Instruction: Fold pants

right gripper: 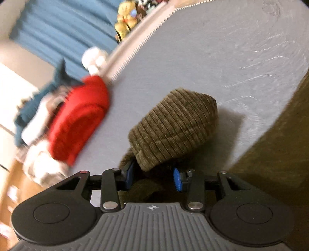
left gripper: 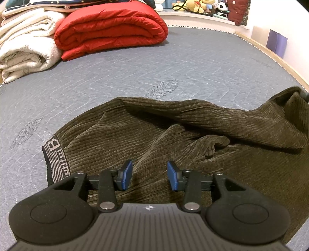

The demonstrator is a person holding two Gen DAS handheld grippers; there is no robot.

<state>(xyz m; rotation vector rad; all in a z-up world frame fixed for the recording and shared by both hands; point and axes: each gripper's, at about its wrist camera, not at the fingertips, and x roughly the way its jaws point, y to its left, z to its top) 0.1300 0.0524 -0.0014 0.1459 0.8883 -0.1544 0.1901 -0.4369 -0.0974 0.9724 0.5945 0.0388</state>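
Note:
Olive-brown corduroy pants (left gripper: 173, 139) lie rumpled on the grey quilted mattress (left gripper: 135, 73), their lettered black-and-grey waistband (left gripper: 55, 160) at the left. My left gripper (left gripper: 149, 174) hovers open and empty just above the fabric near the waistband. In the blurred, tilted right wrist view, my right gripper (right gripper: 152, 177) has its blue pads wide apart, with a bunched fold of the pants (right gripper: 173, 127) sitting over and between them. More pants fabric (right gripper: 280, 154) fills the right side.
A folded red quilt (left gripper: 112, 29) and a folded cream blanket (left gripper: 27, 46) lie at the far left of the mattress. Plush toys (left gripper: 197, 5) sit on a ledge behind. The mattress edge (left gripper: 274, 56) curves along the right, near a wall.

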